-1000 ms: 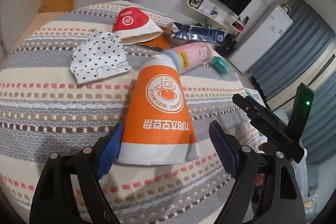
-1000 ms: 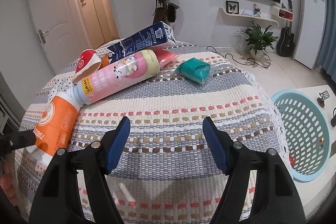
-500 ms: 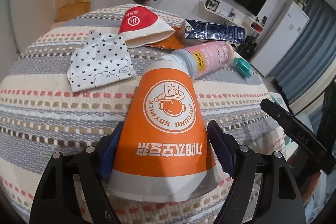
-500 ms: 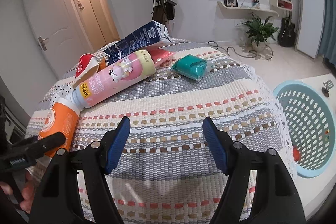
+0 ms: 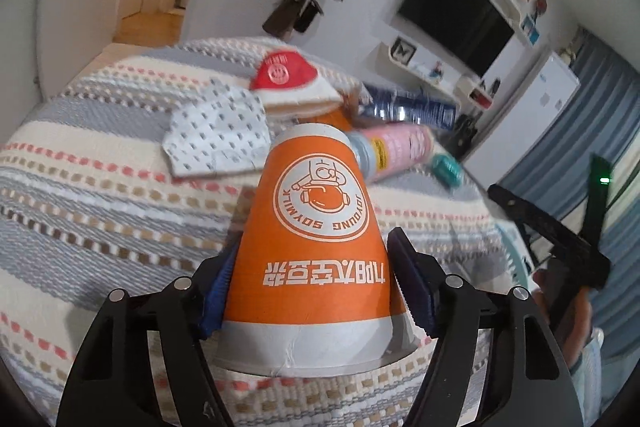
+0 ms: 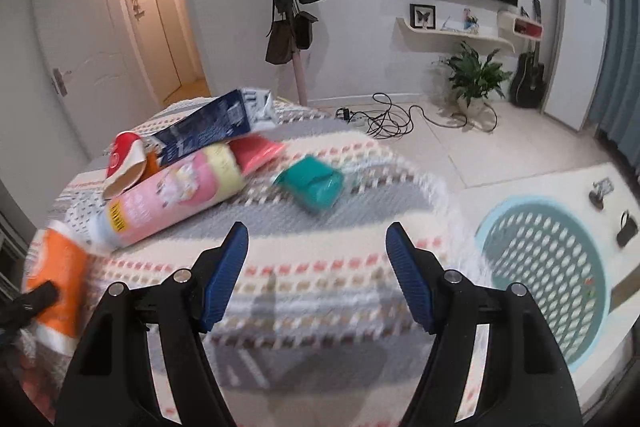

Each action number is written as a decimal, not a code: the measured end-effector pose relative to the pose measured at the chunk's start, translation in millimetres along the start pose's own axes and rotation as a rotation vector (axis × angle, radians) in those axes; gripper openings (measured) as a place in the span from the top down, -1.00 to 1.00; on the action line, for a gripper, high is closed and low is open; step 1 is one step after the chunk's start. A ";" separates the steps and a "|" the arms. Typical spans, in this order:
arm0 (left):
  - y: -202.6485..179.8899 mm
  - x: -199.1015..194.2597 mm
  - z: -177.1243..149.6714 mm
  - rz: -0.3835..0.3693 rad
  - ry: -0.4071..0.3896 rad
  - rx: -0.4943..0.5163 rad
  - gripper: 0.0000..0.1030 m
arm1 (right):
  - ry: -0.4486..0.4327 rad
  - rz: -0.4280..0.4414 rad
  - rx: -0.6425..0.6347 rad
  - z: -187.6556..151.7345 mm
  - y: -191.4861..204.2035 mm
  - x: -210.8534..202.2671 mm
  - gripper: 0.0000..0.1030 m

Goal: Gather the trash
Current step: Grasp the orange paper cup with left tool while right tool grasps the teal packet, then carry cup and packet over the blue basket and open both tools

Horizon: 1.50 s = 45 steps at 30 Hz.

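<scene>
An orange paper cup [image 5: 316, 247] lies on its side on the striped cloth, mouth toward me. My left gripper [image 5: 316, 287] is shut on it, both blue pads pressed against its sides. The cup also shows at the left edge of the right wrist view [image 6: 56, 283]. My right gripper [image 6: 316, 267] is open and empty above the cloth. Further trash lies beyond: a pink bottle [image 6: 172, 199], a dark blue carton [image 6: 208, 129], a red-and-white cup [image 6: 124, 163], a teal packet [image 6: 314, 183] and a dotted white wrapper [image 5: 218, 135].
A light blue perforated basket [image 6: 548, 275] stands on the floor at the right of the table. The striped cloth [image 6: 320, 291] covers the round table. Cables and a plant lie on the floor behind.
My left gripper has moved forward around the orange cup and closed on it. My right gripper has shifted slightly and stays open.
</scene>
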<state>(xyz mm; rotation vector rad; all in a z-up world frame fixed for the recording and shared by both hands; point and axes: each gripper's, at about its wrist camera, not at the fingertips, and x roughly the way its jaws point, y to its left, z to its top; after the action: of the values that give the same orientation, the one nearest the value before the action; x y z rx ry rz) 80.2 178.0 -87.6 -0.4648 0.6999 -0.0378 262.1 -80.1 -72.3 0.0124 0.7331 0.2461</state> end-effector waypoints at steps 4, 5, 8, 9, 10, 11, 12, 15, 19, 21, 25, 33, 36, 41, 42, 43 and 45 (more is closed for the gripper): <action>4.0 -5.4 4.8 0.017 -0.025 0.001 -0.33 | 0.038 0.016 -0.010 17.5 -2.7 25.2 -0.31; 4.7 -5.6 4.8 0.017 -0.026 0.002 -0.33 | 0.055 0.025 -0.016 21.8 -2.1 35.8 -0.31; 5.6 -5.7 5.6 0.013 -0.027 0.002 -0.33 | 0.095 0.017 -0.038 27.4 0.4 58.8 -0.31; 5.4 -6.2 6.1 0.009 -0.029 0.003 -0.34 | 0.107 0.015 -0.040 28.6 0.4 65.3 -0.31; 5.7 -6.7 7.1 0.006 -0.031 0.005 -0.34 | 0.119 0.008 -0.041 29.6 0.8 72.5 -0.31; 5.5 -7.2 8.1 0.005 -0.034 0.008 -0.34 | 0.137 0.002 -0.043 31.2 0.2 80.9 -0.31; 4.4 -8.1 9.2 0.006 -0.038 0.014 -0.35 | 0.147 -0.001 -0.043 32.7 -0.3 86.0 -0.31; 1.3 -7.8 12.5 0.000 -0.041 0.027 -0.35 | 0.172 0.018 -0.043 36.5 -0.1 97.9 -0.31; -5.1 -3.3 14.0 -0.009 -0.030 0.041 -0.35 | 0.179 0.030 -0.051 40.8 2.0 104.5 -0.31; -8.2 -1.1 12.8 -0.013 -0.025 0.047 -0.35 | 0.183 0.030 -0.058 40.3 2.7 105.7 -0.31; -17.6 1.2 11.8 -0.021 -0.019 0.062 -0.35 | 0.177 0.048 -0.075 38.8 7.1 102.0 0.10; -52.1 0.8 16.5 -0.042 -0.023 0.138 -0.35 | 0.112 0.056 -0.062 31.8 -1.5 64.7 0.29; -80.0 4.1 22.2 -0.064 -0.025 0.186 -0.35 | 0.060 0.059 -0.043 33.2 -14.6 36.4 0.29; -123.3 12.2 31.4 -0.142 -0.030 0.248 -0.36 | -0.019 0.037 0.012 39.7 -51.4 -7.3 0.30; -136.3 15.4 35.0 -0.156 -0.027 0.265 -0.36 | -0.035 0.034 0.028 41.2 -61.6 -15.6 0.30; -146.5 18.0 37.5 -0.164 -0.027 0.281 -0.36 | -0.045 0.032 0.039 41.8 -69.2 -20.9 0.30; -163.1 22.3 39.5 -0.174 -0.026 0.306 -0.36 | -0.068 0.015 0.069 40.7 -86.8 -34.6 0.30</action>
<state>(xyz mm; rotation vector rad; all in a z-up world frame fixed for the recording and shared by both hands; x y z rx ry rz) 141.7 43.2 -5.7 -0.2305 0.6138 -0.2982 283.3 -169.2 -27.6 0.0914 0.6737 0.2331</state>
